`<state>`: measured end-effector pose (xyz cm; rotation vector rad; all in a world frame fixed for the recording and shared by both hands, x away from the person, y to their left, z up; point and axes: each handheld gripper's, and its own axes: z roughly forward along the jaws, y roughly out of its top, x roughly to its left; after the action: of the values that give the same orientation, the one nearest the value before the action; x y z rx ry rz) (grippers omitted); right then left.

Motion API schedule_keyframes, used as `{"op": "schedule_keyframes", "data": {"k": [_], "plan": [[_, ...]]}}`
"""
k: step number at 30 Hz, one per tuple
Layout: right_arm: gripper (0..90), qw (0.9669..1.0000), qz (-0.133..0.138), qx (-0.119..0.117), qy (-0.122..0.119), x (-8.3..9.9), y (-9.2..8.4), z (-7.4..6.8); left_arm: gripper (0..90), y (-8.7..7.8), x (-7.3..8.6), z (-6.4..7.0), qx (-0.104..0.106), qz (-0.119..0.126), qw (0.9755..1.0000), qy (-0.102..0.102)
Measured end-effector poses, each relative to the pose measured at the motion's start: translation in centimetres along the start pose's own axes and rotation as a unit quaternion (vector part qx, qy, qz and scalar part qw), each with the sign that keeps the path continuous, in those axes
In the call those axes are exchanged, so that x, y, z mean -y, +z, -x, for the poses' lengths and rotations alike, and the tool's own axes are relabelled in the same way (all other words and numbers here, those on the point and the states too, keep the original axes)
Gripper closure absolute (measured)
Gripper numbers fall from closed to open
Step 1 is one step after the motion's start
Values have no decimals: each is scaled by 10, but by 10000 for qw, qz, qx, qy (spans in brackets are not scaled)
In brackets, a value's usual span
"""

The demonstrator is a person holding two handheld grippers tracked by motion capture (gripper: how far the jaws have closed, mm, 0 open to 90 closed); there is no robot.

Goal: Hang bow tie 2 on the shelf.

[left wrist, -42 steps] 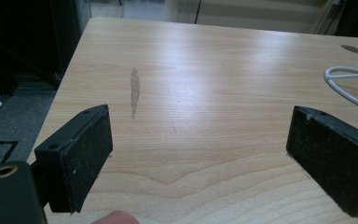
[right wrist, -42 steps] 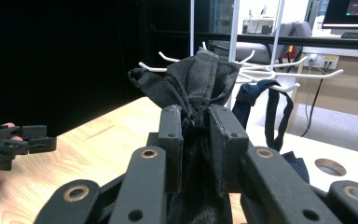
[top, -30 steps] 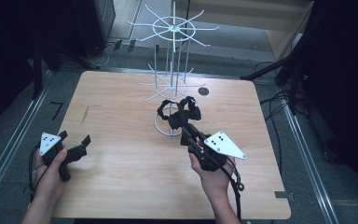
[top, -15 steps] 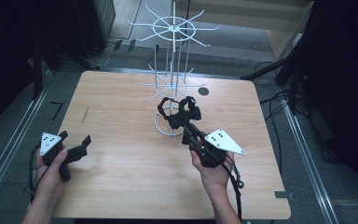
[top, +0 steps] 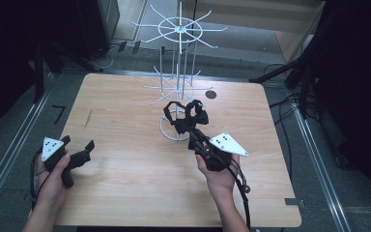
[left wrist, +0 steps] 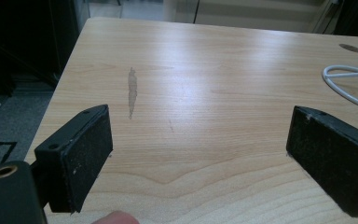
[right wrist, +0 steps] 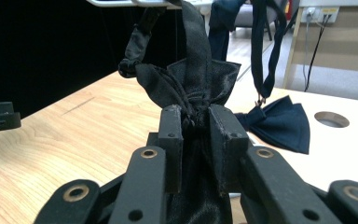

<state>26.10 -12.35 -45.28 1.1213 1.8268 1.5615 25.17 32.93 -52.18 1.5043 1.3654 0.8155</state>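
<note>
A black bow tie (top: 184, 121) with its strap hangs over the base of the white wire rack (top: 178, 34). My right gripper (top: 193, 137) is shut on it; in the right gripper view the pads (right wrist: 171, 126) pinch the knot of the bow tie (right wrist: 191, 77). A second dark bow tie (right wrist: 279, 123) lies on the table behind it, and its strap runs up toward the rack. My left gripper (top: 78, 143) rests at the table's left front with its jaws wide apart. Nothing is between them in the left gripper view (left wrist: 200, 154).
The rack's round wire base (top: 166, 131) sits on the wooden table (top: 125, 193) at centre back, and its edge shows as a white wire (left wrist: 349, 79) in the left gripper view. A round hole (top: 211, 94) lies in the tabletop to the right of the rack. Cables trail over the floor at right.
My right gripper has shifted slightly lower and to the left with the bow tie still in it. The left gripper has stayed in place.
</note>
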Motion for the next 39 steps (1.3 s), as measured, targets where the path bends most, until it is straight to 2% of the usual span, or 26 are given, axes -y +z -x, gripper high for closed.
{"op": "schedule_keyframes", "data": {"k": [16, 27, 29, 32, 34, 39], "plan": [[763, 9993, -322, -150, 128, 13, 18, 2, 73, 0, 0, 0, -6, -2, 10000, 6], [731, 9986, -449, -272, 109, 18, 22, 1, 73, 0, 0, 0, -5, 2, 10000, 3], [674, 9985, -421, -312, 147, 19, 22, 2, 73, 0, 0, 0, -6, 3, 10000, 4], [486, 9985, -378, -334, 202, 18, 21, 3, 73, 0, 0, 0, 2, -9, 10000, 0], [400, 9987, -374, -305, 150, 17, 20, 3, 73, 0, 0, 0, 4, -5, 10000, 0], [289, 9989, -378, -231, 124, 15, 17, 5, 73, 0, 0, 0, -8, 0, 10000, -1]]}}
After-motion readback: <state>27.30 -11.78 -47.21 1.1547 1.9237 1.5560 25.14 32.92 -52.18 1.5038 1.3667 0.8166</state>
